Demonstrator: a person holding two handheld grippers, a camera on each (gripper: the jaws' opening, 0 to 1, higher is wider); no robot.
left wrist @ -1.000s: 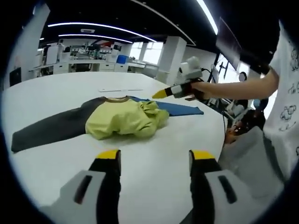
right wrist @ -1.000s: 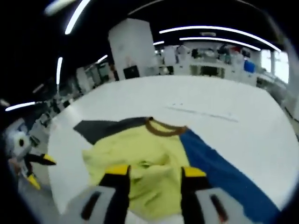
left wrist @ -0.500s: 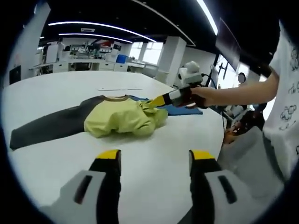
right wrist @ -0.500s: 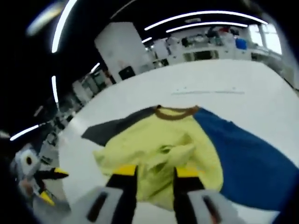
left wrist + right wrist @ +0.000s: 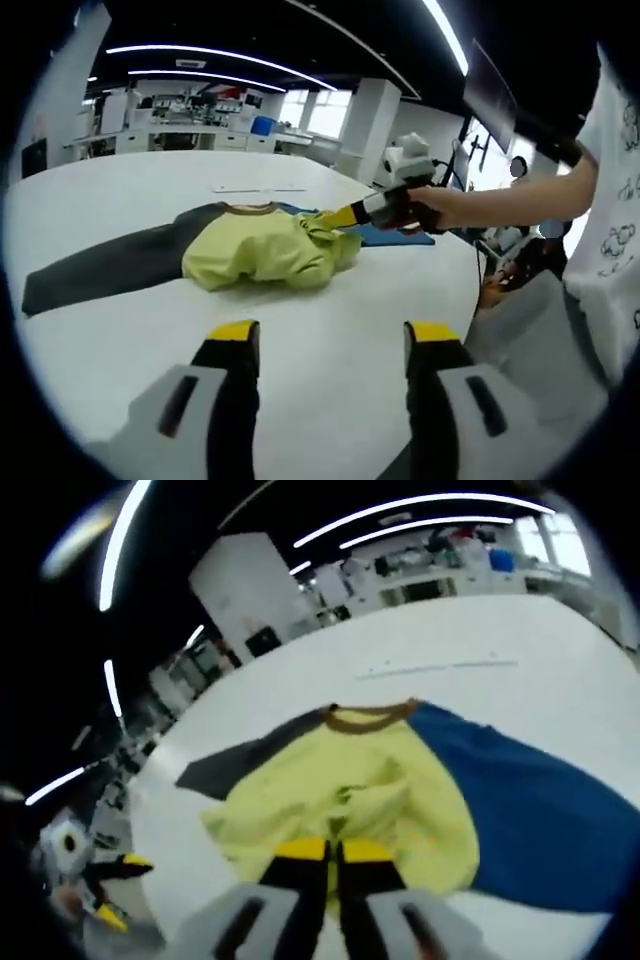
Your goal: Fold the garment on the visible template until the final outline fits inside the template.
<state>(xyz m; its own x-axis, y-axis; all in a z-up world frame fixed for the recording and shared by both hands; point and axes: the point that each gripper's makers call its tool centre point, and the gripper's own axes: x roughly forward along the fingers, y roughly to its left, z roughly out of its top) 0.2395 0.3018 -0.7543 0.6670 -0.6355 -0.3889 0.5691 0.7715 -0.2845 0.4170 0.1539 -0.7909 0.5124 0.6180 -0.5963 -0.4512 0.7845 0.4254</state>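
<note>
I see the white table [image 5: 120, 190] first — a broad, smooth, matte top with a rounded edge, and everything else I place against it. On the table, toward its far side in the left gripper view, lies the garment [image 5: 262, 252]: a soft long-sleeved top with a lime-yellow body bunched into loose folds, a brown ribbed collar [image 5: 370, 717], one dark grey sleeve [image 5: 105, 270] stretched flat to one side and one blue sleeve [image 5: 530, 800] spread flat to the other. Beyond the garment, farther across the table, a thin pale line [image 5: 440, 667] runs along the surface; I cannot tell what it is.

My right gripper [image 5: 333, 852] sits at the garment's near hem, its yellow-tipped black jaws drawn nearly together and pinching a ridge of the yellow cloth. From the left gripper view that same tool reaches in over the table's right edge, held by a hand [image 5: 425, 208], tips in the crumpled fabric.

My left gripper [image 5: 335, 335] hovers over bare table short of the garment — jaws wide apart, nothing between them.
</note>
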